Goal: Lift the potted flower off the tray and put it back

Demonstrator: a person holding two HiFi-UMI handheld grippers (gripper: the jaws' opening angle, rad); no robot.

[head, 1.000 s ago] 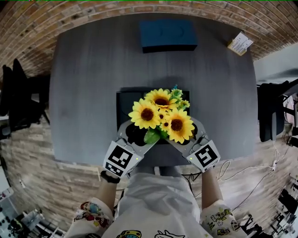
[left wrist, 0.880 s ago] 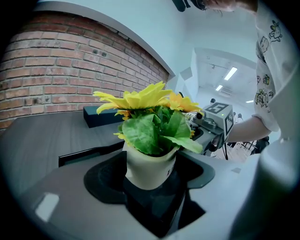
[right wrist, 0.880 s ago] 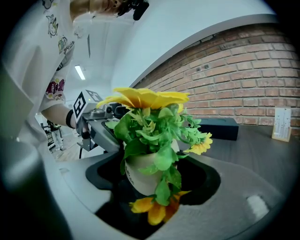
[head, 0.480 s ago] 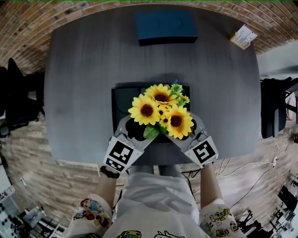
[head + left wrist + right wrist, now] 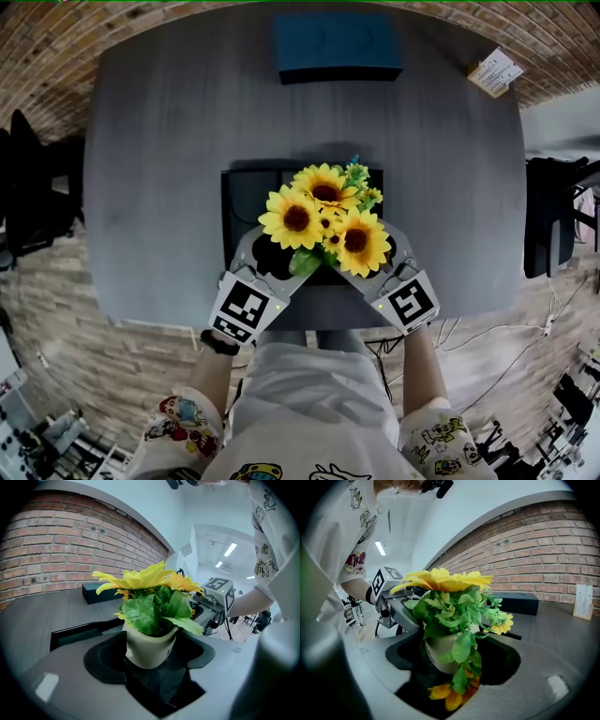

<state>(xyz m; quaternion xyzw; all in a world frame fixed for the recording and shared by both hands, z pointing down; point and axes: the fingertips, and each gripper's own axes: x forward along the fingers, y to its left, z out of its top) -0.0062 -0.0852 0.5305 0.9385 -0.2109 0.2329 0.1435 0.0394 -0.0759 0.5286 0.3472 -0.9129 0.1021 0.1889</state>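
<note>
A potted flower (image 5: pixel 323 225) with yellow sunflower heads and green leaves in a white pot (image 5: pixel 147 646) stands over the near part of a black tray (image 5: pixel 239 202). My left gripper (image 5: pixel 272 262) reaches it from the near left and my right gripper (image 5: pixel 380 261) from the near right. Each has its wide jaws around the pot (image 5: pixel 440 653), shut on it. The blooms hide the fingertips in the head view. Whether the pot's base rests on the tray I cannot tell. The right gripper (image 5: pixel 213 602) shows beyond the plant in the left gripper view.
The tray lies near the front edge of a dark grey table (image 5: pixel 150 187). A dark blue box (image 5: pixel 337 45) sits at the far edge and a small printed carton (image 5: pixel 495 70) at the far right corner. Black chairs (image 5: pixel 553 216) stand at both sides. Cables (image 5: pixel 487 337) lie on the floor.
Both grippers and the potted flower between them have sunk a little toward the tray. The jaws have not changed.
</note>
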